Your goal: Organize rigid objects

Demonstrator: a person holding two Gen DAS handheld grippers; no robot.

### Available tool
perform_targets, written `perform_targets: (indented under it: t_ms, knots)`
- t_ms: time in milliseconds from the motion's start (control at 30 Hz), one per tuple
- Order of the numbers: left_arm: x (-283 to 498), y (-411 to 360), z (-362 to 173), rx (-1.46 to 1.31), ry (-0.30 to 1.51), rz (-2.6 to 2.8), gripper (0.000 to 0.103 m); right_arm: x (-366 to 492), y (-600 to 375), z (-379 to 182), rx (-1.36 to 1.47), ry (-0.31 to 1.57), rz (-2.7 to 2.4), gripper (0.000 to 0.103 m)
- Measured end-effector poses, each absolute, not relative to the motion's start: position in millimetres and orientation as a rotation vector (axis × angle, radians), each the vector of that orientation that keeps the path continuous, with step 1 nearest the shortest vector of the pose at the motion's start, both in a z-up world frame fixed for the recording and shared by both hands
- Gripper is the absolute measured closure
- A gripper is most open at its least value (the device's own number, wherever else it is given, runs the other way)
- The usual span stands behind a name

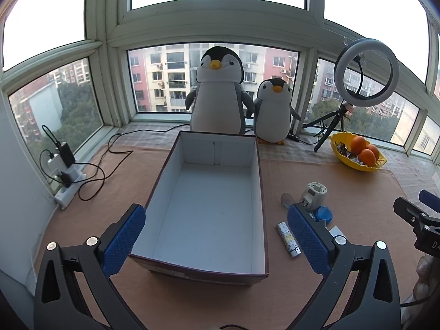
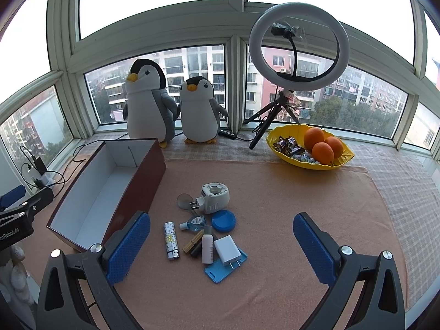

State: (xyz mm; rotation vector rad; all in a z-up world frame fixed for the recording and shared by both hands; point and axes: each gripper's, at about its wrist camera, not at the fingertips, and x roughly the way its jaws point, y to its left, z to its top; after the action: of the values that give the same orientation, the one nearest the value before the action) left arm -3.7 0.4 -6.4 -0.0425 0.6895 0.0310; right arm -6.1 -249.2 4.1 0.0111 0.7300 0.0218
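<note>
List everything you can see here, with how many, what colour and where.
box: 1, maroon outside, white inside, left on mat
lighter: 1, patterned white, beside box
charger plug: 1, white, on blue case
round lid: 1, blue, in the pile
plug-in device: 1, white, behind pile
oranges: 3, in yellow bowl
penguin plushes: 2, grey-white, by window
ring light: 1, white, on sill
left hand-held gripper: open, over box
right hand-held gripper: open, over pile

"enRobot.AI" on left tool [image 2: 16,228]
</note>
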Motion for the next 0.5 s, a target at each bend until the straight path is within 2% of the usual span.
perform_targets:
  t_ms: [500]
  knots:
    - [-2.7,1.1,-7.0,-0.041,0.685,0.036,0.000,-6.2,-248.5,5.3,0.013,0.733,0.022,0.000]
